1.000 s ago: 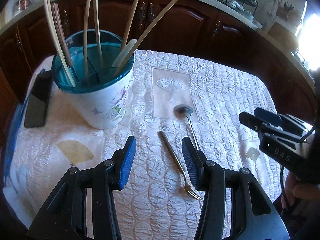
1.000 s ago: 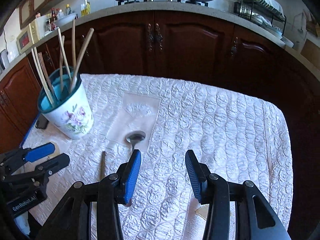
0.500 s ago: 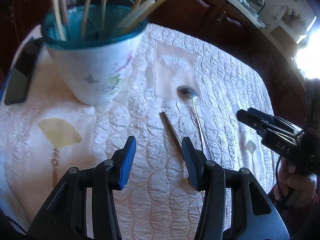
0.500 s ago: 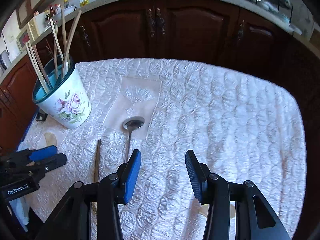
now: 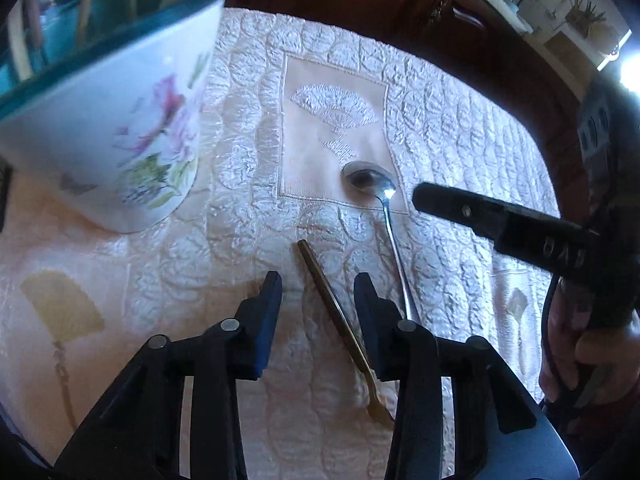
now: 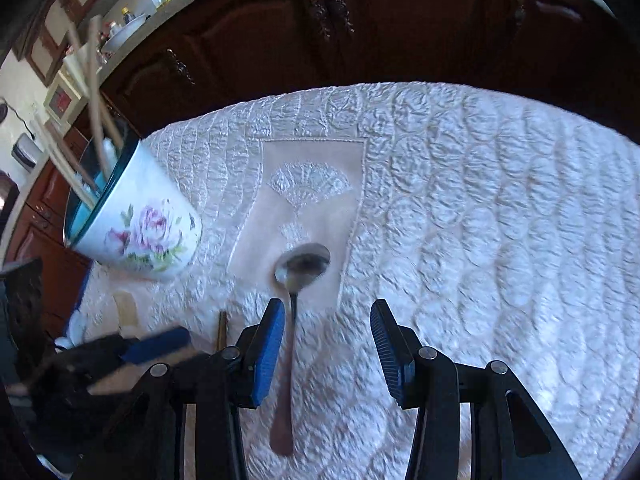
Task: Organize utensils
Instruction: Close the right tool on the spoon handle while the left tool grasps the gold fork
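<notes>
Gold fork (image 5: 338, 312) lies between left claw's (image 5: 316, 292) closing jaws.

— Where's all that light coming from?
— A window (image 5: 630, 70) off to the right, blown out to pure white. It rakes across the quilted cloth (image 5: 460, 128) and makes the silk shine.
— And the spoon (image 5: 370, 182)?
— A sharp glint on the bowl. The cupboards (image 6: 400, 28) behind stay dark.
— Is it sharp?
— Not everywhere. The flowered pot (image 5: 120, 128) is soft up close, the other view smears at lower left, and both bend round, black in the corners.
</notes>
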The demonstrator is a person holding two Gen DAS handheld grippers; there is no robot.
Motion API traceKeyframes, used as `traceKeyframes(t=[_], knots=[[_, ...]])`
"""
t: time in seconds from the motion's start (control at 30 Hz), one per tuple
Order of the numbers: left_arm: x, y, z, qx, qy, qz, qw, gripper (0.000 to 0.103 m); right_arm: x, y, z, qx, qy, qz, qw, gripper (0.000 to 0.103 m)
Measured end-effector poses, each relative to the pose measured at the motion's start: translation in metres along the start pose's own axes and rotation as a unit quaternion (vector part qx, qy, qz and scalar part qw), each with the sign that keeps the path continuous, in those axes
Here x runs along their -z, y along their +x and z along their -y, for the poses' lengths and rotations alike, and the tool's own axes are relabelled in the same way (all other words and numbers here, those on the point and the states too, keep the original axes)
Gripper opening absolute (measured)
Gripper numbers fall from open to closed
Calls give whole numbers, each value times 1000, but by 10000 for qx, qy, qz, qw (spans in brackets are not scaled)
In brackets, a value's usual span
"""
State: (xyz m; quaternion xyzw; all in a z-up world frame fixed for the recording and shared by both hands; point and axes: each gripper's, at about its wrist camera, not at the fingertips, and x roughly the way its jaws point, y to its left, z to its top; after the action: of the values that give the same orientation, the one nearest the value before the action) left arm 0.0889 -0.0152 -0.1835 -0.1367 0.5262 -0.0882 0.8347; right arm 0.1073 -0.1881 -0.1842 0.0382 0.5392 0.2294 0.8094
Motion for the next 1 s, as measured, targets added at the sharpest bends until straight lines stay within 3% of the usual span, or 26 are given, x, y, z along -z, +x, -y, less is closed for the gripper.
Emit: traceKeyframes(t=[0.27, 0.43, 0.5, 0.63, 0.8, 1.0], knots=[[-7, 15, 3, 21, 75, -85, 9999, 35, -21, 38, 14, -683, 566, -372, 9954, 35], [-9, 18, 0, -79, 128, -85, 9999, 16, -34, 51, 15, -1091, 776, -511, 9897, 21], [-9, 18, -2, -56, 135, -91, 9999, 15, -38, 56, 8, -1260, 750, -587, 9874, 16], [-9, 16, -4, -16, 174, -67, 9998, 12, -44, 55, -6, -1357, 680, -398, 9876, 7], [-6, 2, -11, 116, 117, 16, 9999, 9, -42, 31, -17, -1226, 363, -219, 9916, 3], [-1, -33, -23, 235, 112, 287, 9992, 8, -32, -2, -11, -1292, 439, 118, 9906, 2]])
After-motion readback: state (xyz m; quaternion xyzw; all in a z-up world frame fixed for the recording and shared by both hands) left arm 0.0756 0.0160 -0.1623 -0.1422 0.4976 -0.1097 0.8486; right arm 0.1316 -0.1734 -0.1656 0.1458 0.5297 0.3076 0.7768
